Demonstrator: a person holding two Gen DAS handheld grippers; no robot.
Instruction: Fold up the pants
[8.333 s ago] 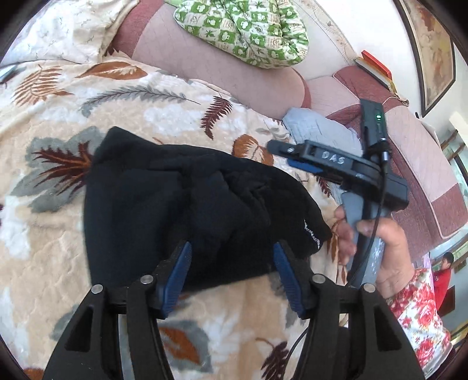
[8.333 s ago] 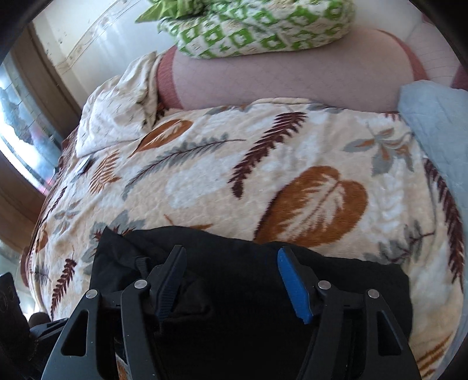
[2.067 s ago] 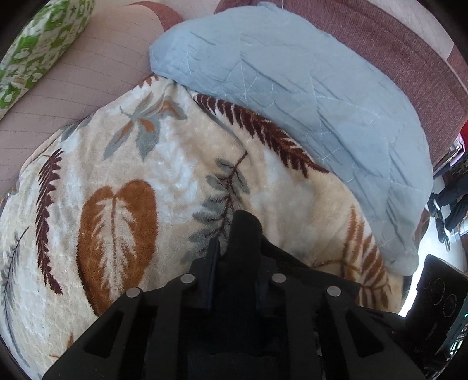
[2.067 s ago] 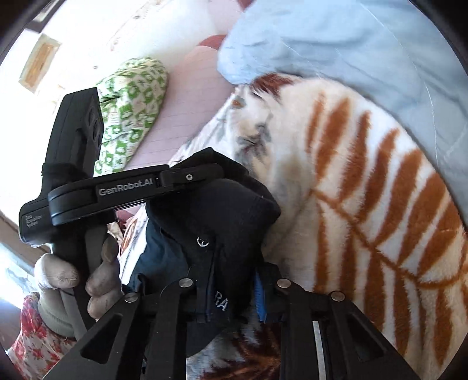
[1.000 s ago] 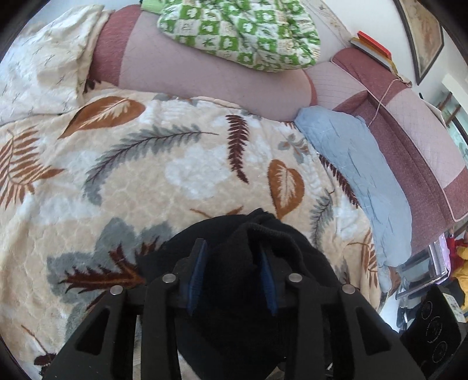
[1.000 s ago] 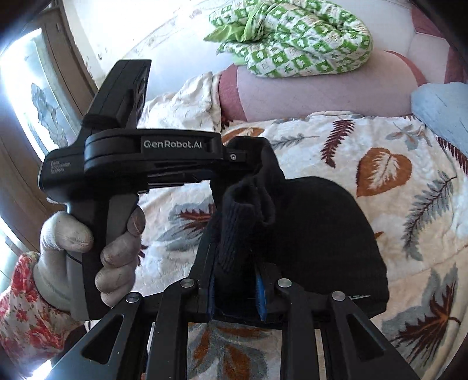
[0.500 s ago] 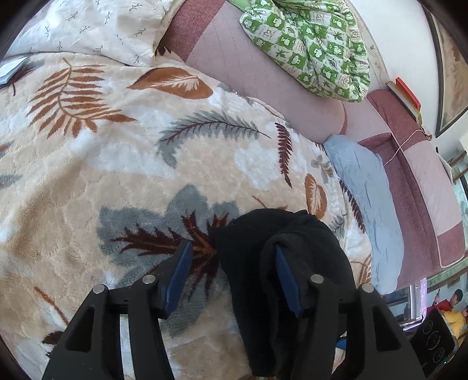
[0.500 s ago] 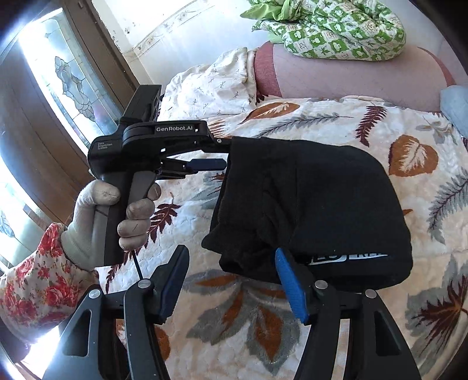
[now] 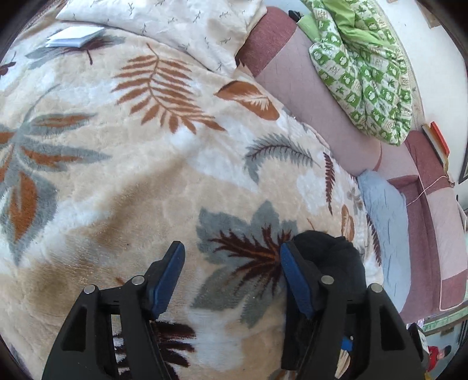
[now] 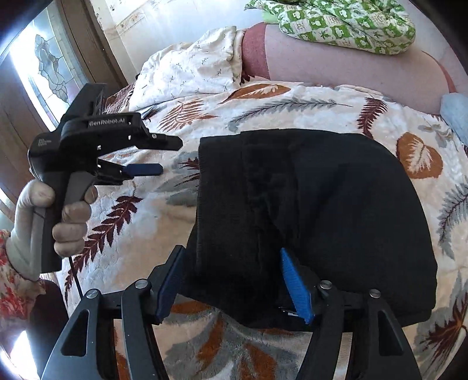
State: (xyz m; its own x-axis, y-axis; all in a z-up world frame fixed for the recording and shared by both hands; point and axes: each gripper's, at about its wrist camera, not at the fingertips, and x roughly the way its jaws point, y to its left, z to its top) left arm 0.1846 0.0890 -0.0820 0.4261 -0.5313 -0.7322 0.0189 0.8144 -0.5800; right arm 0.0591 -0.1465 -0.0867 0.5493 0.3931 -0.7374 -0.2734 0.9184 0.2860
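Observation:
The black pants (image 10: 307, 204) lie folded in a thick stack on the leaf-patterned blanket (image 10: 292, 105). My right gripper (image 10: 231, 254) hangs over their near edge. Its jaws are opening, and the folded edge sits between the blue pads (image 10: 294, 283) without being pressed. My left gripper (image 10: 171, 156), held by a gloved hand (image 10: 44, 210), is off to the left of the pants and clear of them. In the left wrist view my left gripper (image 9: 231, 254) has opening jaws with only the blanket (image 9: 146, 160) between them. A lump of the pants (image 9: 330, 251) shows behind its right finger.
A pink sofa back (image 9: 316, 96) carries a green patterned quilt (image 9: 365, 64). A cream pillow (image 9: 181, 26) and a white paper pad (image 9: 73, 38) lie at the blanket's far side. A light blue cushion (image 9: 386, 222) is on the right. A stained-glass window (image 10: 49, 67) is on the left.
Both grippers have let go of the pants fold and widened. The pants have dropped flat into a folded stack. The left gripper has drawn away to the left of them.

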